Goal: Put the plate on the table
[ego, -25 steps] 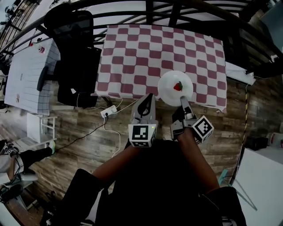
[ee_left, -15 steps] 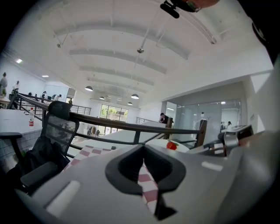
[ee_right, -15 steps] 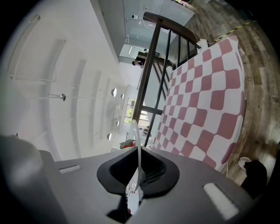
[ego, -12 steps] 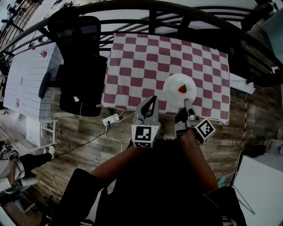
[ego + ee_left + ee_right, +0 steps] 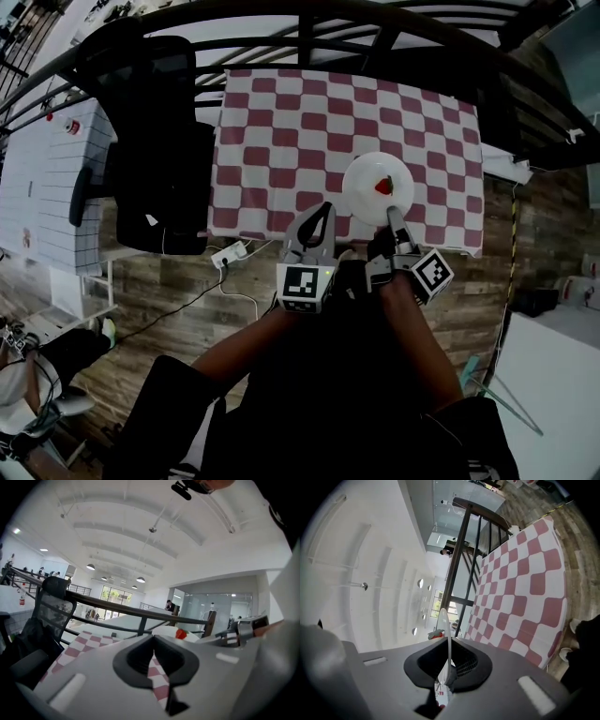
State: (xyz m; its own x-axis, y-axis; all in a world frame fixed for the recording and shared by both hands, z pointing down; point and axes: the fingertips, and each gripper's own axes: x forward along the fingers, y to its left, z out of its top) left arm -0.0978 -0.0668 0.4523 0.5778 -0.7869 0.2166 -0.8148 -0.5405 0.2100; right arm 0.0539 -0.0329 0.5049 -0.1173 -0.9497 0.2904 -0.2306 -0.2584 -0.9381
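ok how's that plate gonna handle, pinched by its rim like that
The plate looks stiff: pinched at one edge by the right gripper, it shows no sag. Its smooth white rim is probably slippery. The strawberry lies loose, so tilting may roll it off.

A rectangular table [image 5: 281, 141] under a red-and-white checked cloth [image 5: 412, 112] stands on a brown wood-plank floor [image 5: 169, 309]. The cloth hangs over the table's near edge. A white power strip [image 5: 230, 253] lies on the floor near the table's near left corner. A black office chair [image 5: 155, 141] stands on the floor against the table's left side.
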